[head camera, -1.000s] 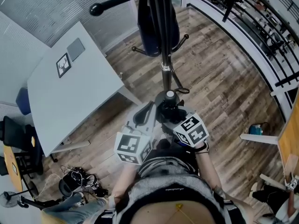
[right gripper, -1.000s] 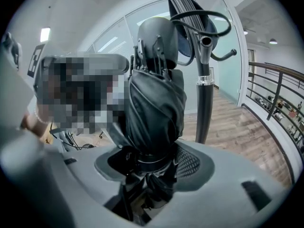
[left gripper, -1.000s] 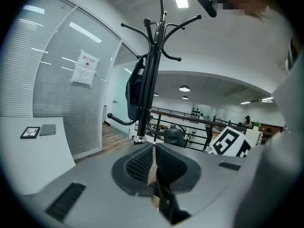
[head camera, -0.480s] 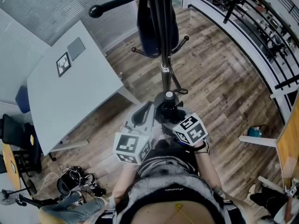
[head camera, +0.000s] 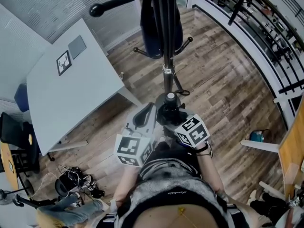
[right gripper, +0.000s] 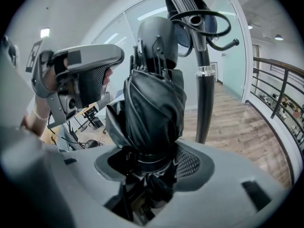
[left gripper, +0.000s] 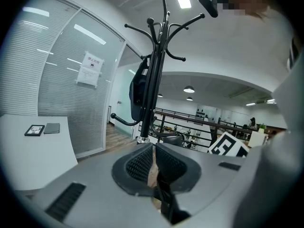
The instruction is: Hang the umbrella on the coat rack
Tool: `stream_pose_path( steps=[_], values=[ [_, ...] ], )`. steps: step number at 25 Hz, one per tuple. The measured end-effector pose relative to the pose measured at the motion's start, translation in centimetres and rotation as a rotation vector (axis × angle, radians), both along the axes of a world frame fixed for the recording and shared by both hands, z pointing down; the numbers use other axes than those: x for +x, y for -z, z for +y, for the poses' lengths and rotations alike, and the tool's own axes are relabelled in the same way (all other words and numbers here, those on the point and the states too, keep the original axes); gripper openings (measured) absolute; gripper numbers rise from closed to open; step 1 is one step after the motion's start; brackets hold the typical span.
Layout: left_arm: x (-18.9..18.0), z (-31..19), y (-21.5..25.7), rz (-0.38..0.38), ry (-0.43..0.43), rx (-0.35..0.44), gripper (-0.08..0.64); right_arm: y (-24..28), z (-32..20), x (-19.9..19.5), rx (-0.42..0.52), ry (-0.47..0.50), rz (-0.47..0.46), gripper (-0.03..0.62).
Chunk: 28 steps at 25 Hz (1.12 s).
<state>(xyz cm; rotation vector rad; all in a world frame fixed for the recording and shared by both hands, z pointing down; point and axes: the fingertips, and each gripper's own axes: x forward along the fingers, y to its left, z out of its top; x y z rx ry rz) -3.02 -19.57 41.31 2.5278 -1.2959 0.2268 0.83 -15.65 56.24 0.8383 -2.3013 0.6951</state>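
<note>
Two pads of the right gripper (right gripper: 154, 164) are clamped on the folded black umbrella (right gripper: 153, 103). They grip it low on the bundled canopy, so it stands upright with its capped end up, just short of the coat rack (right gripper: 204, 89) and close to its pole. The left gripper (left gripper: 153, 151) faces that same pole from the near side. Its jaws are drawn almost together with nothing between them, so it is free to help.

No handle or strap shows above the right gripper's jaws; whatever could catch on a peg is hidden below the grip. The person therefore probably has to bring that end up, or pass the umbrella to the left gripper, before reaching for the rack.

A dark bag (left gripper: 137, 91) already hangs against the pole high on the rack, so that side is taken. A low curved hook (right gripper: 227, 44) on the other side of the pole looks bare and is the nearer target. The lift should keep the canopy clear of the pole, and the loop or handle should settle fully over the hook's tip before the right gripper's jaws loosen.
</note>
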Motion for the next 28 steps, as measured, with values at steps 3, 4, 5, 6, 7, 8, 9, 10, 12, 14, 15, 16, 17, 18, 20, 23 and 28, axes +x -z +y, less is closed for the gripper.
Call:
stream_pose_path(
  steps=[3,4,5,6,7,8,9,10,12,14,15,16,17,18,20,23,28],
  values=[
    [0.0,-0.3,0.0,0.003,0.009,0.000,0.018,-0.1,-0.3,0.1,-0.005,0.010,0.003,0.242],
    [0.0,-0.4,0.0,0.004,0.012,0.001,0.018,-0.1,-0.4,0.0,-0.005,0.014,0.003,0.242],
    [0.0,-0.5,0.1,0.006,0.016,0.003,0.018,-0.1,-0.5,0.0,-0.004,0.018,0.003,0.242],
    [-0.1,-0.6,0.2,0.007,0.019,0.004,0.018,0.0,-0.6,-0.1,-0.004,0.022,0.002,0.242],
    [-0.1,-0.7,0.2,0.008,0.022,0.004,0.018,0.0,-0.7,-0.1,-0.004,0.026,0.002,0.242],
    [-0.1,-0.8,0.2,0.009,0.024,0.003,0.018,0.0,-0.8,-0.2,-0.003,0.030,0.003,0.242],
    [-0.1,-0.9,0.1,0.010,0.026,0.002,0.018,0.0,-0.9,-0.2,-0.003,0.033,0.003,0.242],
    [-0.1,-0.9,0.1,0.009,0.028,0.001,0.018,0.0,-1.1,-0.3,-0.002,0.036,0.003,0.242],
    [-0.1,-1.1,0.1,0.009,0.031,0.001,0.018,0.0,-1.4,-0.3,0.000,0.040,0.005,0.242],
    [0.0,-1.2,0.1,0.009,0.035,0.003,0.018,0.0,-1.7,-0.3,0.002,0.044,0.006,0.242],
    [-0.1,-1.3,0.1,0.009,0.037,0.004,0.018,0.0,-1.8,-0.3,0.001,0.045,0.005,0.242],
    [-0.1,-1.4,0.1,0.009,0.040,0.005,0.018,0.0,-2.0,-0.3,0.002,0.047,0.005,0.242],
    [-0.1,-1.5,0.2,0.010,0.041,0.005,0.018,0.0,-2.2,-0.3,0.002,0.048,0.005,0.242],
    [-0.1,-1.6,0.2,0.010,0.042,0.005,0.018,0.0,-2.4,-0.3,0.003,0.050,0.006,0.242],
    [0.0,-1.8,0.4,0.009,0.042,0.007,0.018,0.0,-2.7,-0.3,0.004,0.053,0.008,0.242],
    [0.0,-2.1,0.5,0.004,0.043,0.012,0.018,0.0,-3.0,-0.2,0.004,0.057,0.009,0.242],
    [-0.1,-2.7,0.7,0.004,0.052,0.019,0.018,-0.1,-3.7,-0.2,0.004,0.062,0.013,0.242]
  ],
)
